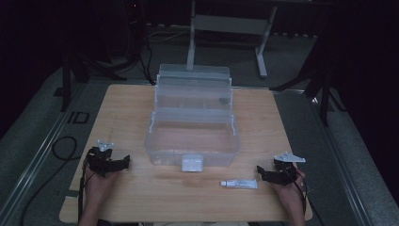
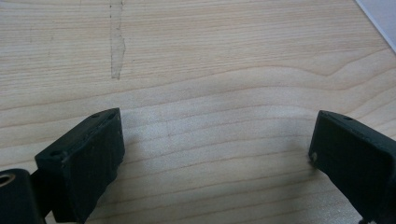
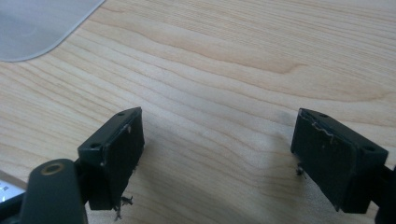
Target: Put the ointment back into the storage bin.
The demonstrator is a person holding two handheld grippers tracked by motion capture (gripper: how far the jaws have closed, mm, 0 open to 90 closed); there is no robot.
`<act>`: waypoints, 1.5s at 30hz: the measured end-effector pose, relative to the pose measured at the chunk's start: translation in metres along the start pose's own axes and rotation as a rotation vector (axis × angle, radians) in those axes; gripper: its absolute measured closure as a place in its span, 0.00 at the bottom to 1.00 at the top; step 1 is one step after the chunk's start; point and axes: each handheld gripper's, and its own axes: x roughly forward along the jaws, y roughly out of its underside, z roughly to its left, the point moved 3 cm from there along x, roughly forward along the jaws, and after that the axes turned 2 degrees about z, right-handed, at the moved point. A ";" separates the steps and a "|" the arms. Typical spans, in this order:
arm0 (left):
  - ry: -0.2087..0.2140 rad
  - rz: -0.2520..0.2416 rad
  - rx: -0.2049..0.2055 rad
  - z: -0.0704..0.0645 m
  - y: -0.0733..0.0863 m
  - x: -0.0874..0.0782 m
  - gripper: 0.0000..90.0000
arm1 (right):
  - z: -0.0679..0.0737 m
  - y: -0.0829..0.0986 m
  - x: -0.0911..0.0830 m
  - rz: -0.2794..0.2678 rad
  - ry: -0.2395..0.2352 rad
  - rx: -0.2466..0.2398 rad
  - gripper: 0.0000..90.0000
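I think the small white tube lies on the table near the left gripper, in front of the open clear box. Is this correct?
Not quite. The high view shows the small white tube lying near the right gripper, not the left gripper. The rest holds: it lies on the table, in front of the open clear box.

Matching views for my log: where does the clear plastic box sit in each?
High view: clear plastic box, table centre.
Left gripper view: pale sliver, top right corner.
Right gripper view: translucent corner, top left.
Shared landmark: wooden tabletop.
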 end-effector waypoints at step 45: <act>0.000 0.000 -0.001 0.000 0.000 0.000 0.04 | 0.000 -0.032 -0.046 0.048 -0.064 -0.186 0.33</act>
